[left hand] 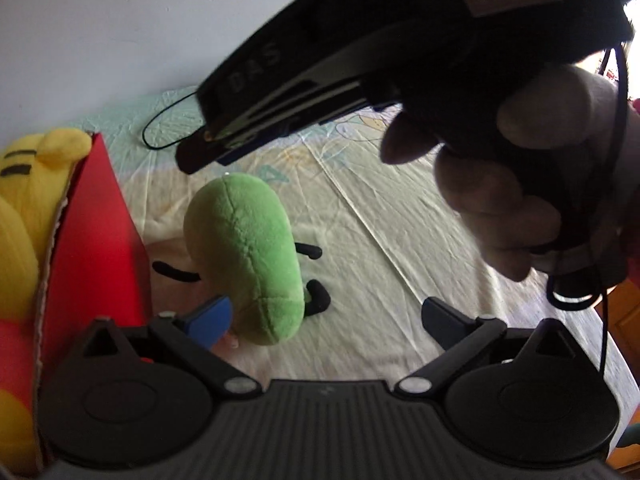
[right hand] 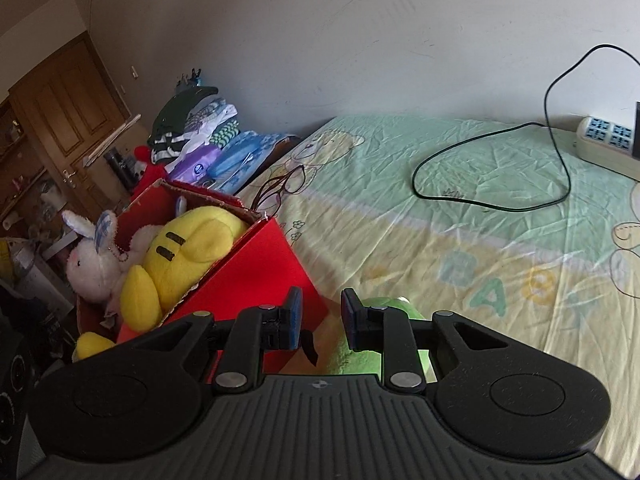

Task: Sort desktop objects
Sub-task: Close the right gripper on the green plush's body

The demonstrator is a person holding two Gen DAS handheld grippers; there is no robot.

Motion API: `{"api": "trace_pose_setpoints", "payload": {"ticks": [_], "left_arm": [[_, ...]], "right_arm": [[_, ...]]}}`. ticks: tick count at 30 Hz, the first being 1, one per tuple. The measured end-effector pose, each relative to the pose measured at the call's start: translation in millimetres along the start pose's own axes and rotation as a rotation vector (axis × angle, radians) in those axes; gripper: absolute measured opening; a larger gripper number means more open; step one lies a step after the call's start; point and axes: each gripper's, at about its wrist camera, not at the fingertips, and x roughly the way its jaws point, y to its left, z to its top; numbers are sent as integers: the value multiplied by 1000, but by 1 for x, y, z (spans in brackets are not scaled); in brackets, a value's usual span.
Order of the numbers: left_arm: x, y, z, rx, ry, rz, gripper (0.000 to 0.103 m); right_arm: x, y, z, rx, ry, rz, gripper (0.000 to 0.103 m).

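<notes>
A green bean-shaped plush [left hand: 244, 256] with thin black arms and legs stands on the bedsheet beside a red cardboard box [left hand: 96, 236]. My left gripper [left hand: 328, 320] is open and low over the sheet. Its left blue pad [left hand: 212, 320] is against the plush's lower edge, and the right finger is far off to the side. The right gripper [left hand: 360, 64], held in a hand [left hand: 504, 184], hovers above the plush. In the right wrist view my right gripper [right hand: 322, 318] has a narrow gap with nothing between the pads. Under it show the green plush [right hand: 384, 306] and the red box [right hand: 256, 268].
The box holds a yellow plush [right hand: 188, 256] and a white bunny plush [right hand: 90, 260]. On the bed lie eyeglasses [right hand: 286, 188], a looped black cable [right hand: 492, 204] and a power strip [right hand: 604, 144]. Folded clothes [right hand: 200, 128] and a wooden door [right hand: 68, 120] are past the box.
</notes>
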Motion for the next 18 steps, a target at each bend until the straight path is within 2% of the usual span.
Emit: {"api": "trace_pose_setpoints", "payload": {"ticks": [6,8,14,18], "left_arm": [[-1,-3,-4,34,16,-7,101],[-1,-2,-5,36,27,-8,101],[-1,0,-1,22,20,-11,101],[7,4,5,-6,30,-16,102]], "right_arm": [[27,2,-7,-53,97,31,24],[24,-3,-11,-49,86,42,19],[-1,-37,-25,94,23,58,11],[-20,-57,-38,173,-24,38,10]]}}
